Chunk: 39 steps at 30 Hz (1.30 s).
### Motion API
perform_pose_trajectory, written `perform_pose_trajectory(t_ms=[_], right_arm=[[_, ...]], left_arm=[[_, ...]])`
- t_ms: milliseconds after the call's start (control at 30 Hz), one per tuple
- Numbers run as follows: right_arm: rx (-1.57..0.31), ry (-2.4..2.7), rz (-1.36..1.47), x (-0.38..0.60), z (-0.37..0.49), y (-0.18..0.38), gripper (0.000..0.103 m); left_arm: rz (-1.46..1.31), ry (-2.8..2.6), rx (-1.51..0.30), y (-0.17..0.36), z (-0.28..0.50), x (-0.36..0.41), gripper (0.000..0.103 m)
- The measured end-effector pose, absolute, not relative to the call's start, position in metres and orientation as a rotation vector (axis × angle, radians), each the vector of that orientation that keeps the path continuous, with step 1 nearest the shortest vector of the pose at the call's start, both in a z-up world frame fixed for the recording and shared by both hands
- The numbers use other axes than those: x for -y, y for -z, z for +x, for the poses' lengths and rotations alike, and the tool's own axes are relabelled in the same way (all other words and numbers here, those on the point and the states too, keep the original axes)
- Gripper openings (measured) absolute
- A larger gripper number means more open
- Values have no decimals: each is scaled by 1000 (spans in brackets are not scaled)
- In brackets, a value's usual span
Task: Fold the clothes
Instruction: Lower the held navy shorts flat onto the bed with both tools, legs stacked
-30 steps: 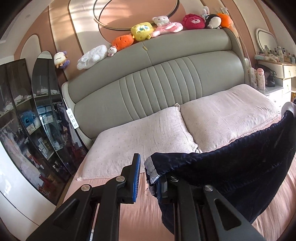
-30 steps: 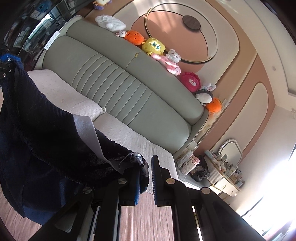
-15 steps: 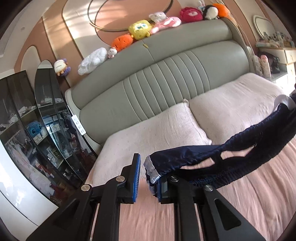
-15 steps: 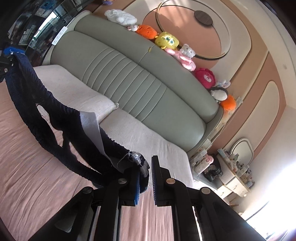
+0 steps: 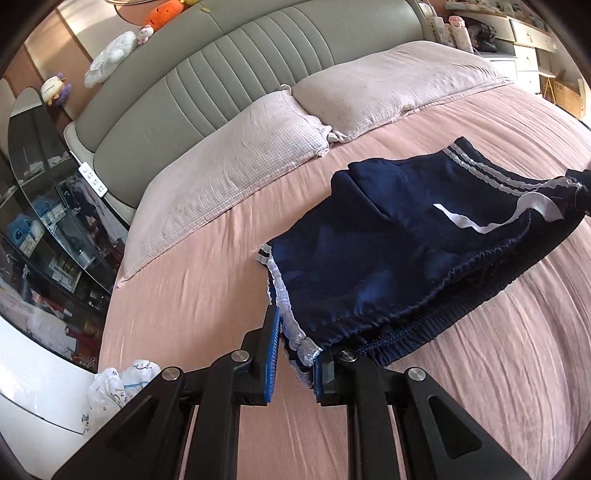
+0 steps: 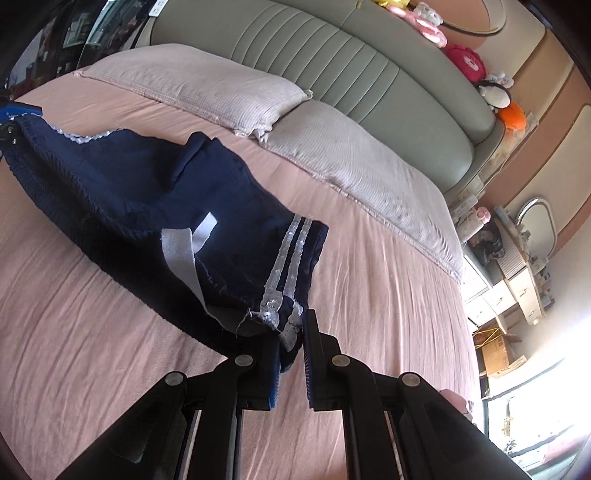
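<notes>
Navy shorts [image 5: 399,236], formerly aloft, now low over bed [image 5: 207,288], both grippers' fingers [image 5: 271,354] clamped.

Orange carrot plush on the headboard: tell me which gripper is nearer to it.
Left. The carrot plush sits above the left pillow's end of the headboard, the side the left gripper holds the shorts from. The right gripper holds their far end.

Left gripper [image 5: 295,354] and right gripper [image 6: 291,350], both angled downward, fingers clamped.

Far corner of navy shorts [image 5: 406,251] cut off at right edge; dresser items [image 6: 524,236] too small to identify.
</notes>
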State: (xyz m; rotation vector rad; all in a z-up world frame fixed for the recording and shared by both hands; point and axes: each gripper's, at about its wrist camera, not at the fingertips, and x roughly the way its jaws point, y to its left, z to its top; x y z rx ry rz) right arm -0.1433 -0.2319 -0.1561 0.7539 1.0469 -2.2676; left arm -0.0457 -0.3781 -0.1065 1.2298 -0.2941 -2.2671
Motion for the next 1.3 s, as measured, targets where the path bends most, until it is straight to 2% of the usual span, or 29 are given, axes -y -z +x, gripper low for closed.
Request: perform_pose_trajectory(t_ms=[367, 833, 1300], right_arm=[[-1086, 2222, 840, 218, -114, 188, 8], [-1103, 2151, 913, 209, -90, 208, 8], [-1081, 2149, 951, 205, -91, 214, 8]], left_arm=[[1305, 2214, 230, 148, -15, 367, 13], [1372, 2172, 260, 173, 4, 360, 15], [1390, 2150, 210, 182, 6, 362, 16]])
